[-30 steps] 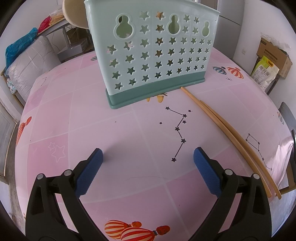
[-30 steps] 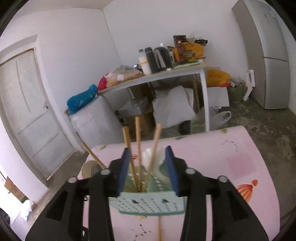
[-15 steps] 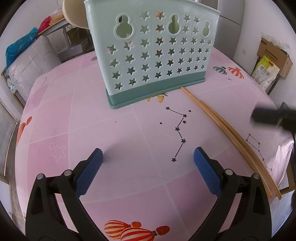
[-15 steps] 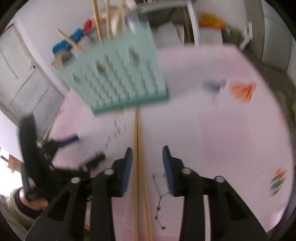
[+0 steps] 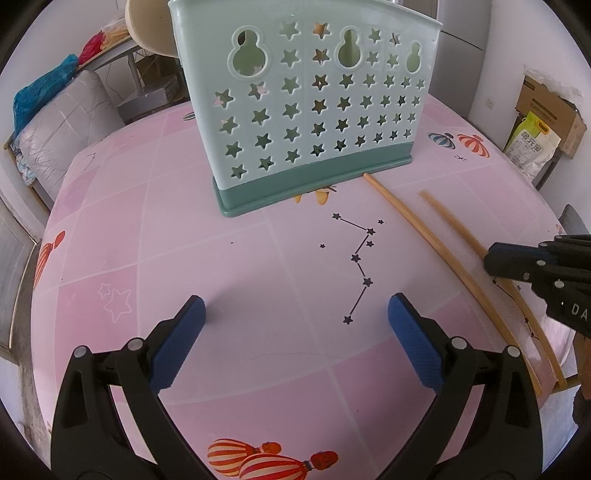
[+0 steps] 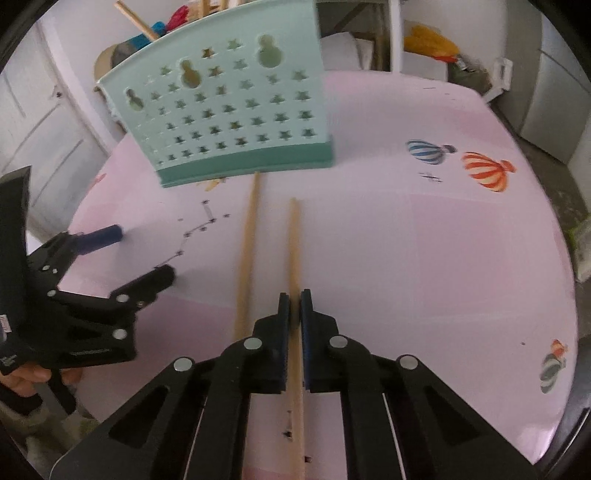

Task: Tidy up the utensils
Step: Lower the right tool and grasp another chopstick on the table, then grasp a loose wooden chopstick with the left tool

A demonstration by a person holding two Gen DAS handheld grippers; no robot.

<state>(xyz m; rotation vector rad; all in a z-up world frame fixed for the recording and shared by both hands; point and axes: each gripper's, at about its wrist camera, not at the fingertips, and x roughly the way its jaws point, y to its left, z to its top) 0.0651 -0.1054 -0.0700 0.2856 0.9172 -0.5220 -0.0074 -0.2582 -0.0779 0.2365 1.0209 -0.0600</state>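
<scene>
A mint-green utensil basket (image 5: 306, 107) with star holes stands on the pink table; it also shows in the right wrist view (image 6: 229, 110), with several chopsticks (image 6: 136, 18) sticking out of its top. Two long wooden chopsticks lie on the table. My right gripper (image 6: 294, 306) is shut on the right chopstick (image 6: 294, 240), which is shifted back from the basket. The left chopstick (image 6: 248, 236) lies loose with its tip at the basket's base. My left gripper (image 5: 295, 321) is open and empty, low over the table in front of the basket.
The round table (image 5: 184, 240) has a pink cloth with balloon prints (image 6: 484, 171). A chair edge (image 5: 574, 221) stands at the right. A cluttered side table (image 5: 110, 48), bags and boxes (image 5: 546, 110) stand beyond. My left gripper shows at the left of the right wrist view (image 6: 110, 258).
My right gripper has come down from above the basket to the table and shut on the right chopstick, pulling it away from the other one. My left gripper has not moved.
</scene>
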